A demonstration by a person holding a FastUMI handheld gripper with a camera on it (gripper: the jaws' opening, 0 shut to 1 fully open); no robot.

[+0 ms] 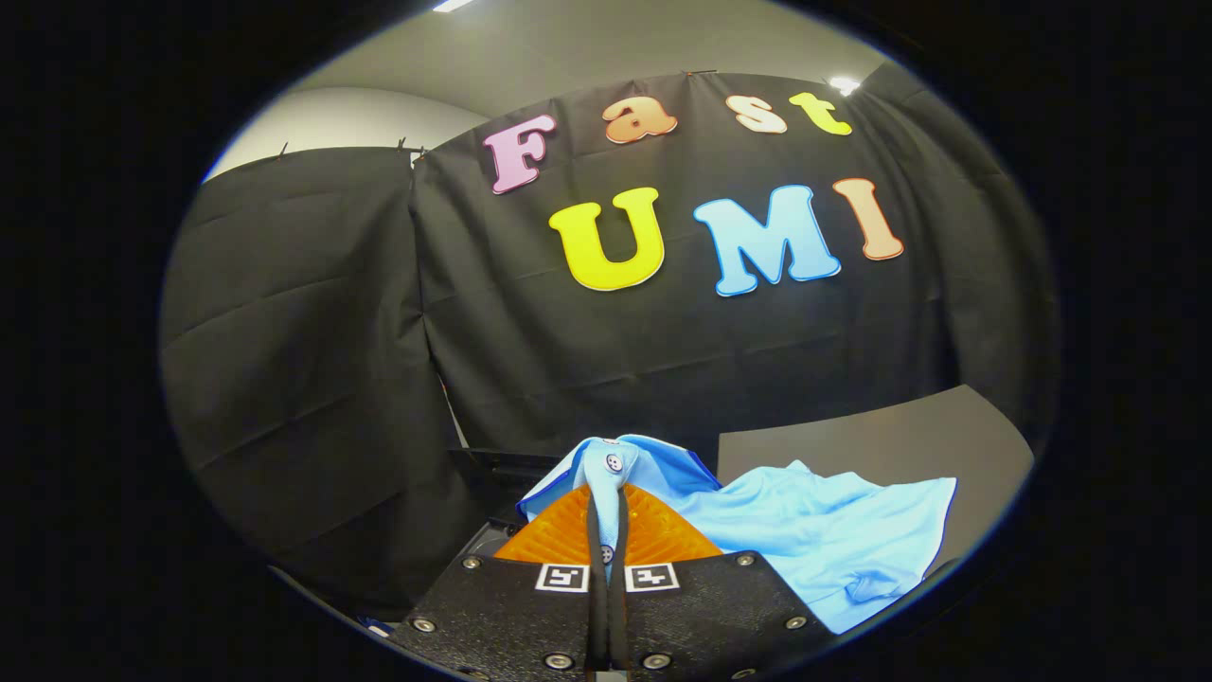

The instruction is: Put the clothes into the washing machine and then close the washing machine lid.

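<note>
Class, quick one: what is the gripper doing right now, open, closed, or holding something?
Gripper: closed, both orange fingers pinching a buttoned fold of the light blue shirt, whose other part trails off beside them.

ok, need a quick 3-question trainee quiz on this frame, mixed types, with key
1. True or false: the gripper is open with nothing between its fingers.
2. What colour is the shirt? A) red B) light blue C) white
3. Fill in: the shirt's loose end drapes toward the grey ____.

Key:
1. False: the orange fingers are pressed together on a buttoned fold of the shirt.
2. B.
3. Table. The dark opening just beyond the fingers may be the washing machine; hard to tell.
</note>
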